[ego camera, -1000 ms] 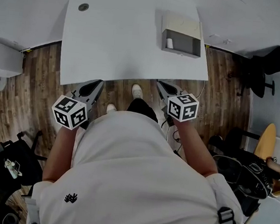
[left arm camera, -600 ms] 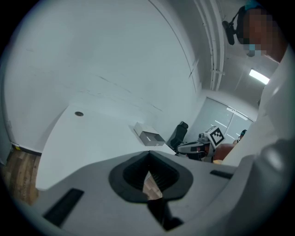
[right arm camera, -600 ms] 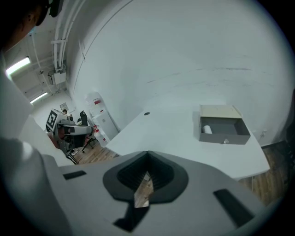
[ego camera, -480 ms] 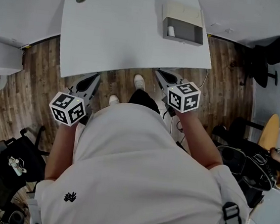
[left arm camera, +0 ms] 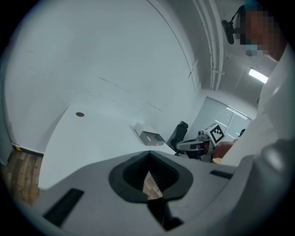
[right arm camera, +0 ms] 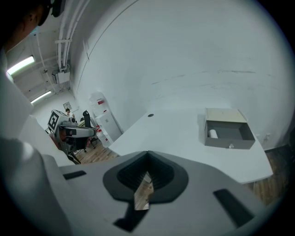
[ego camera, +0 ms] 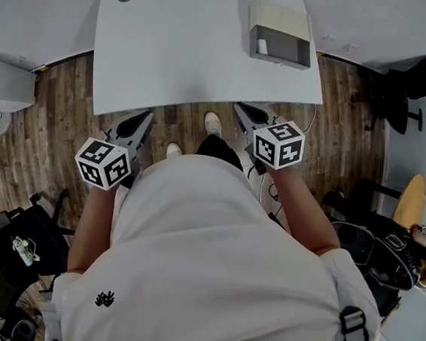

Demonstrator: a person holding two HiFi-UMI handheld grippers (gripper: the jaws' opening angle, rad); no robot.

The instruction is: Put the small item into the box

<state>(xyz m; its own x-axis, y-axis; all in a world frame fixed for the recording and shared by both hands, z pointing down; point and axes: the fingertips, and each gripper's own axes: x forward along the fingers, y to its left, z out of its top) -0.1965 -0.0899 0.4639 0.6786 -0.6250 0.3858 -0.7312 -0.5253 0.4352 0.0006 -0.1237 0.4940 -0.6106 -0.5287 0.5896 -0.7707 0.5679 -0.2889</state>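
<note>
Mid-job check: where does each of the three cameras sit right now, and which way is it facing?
Head view: on the person's head, facing steeply down at the white table and the box; shows the torso, left gripper and right gripper.
Left gripper view: rides the left gripper, facing across the table toward the box; shows its own shut jaws.
Right gripper view: rides the right gripper, facing over the table at the box; shows its own shut jaws.
Shared: both gripper views show the table, the box and the other gripper.
</note>
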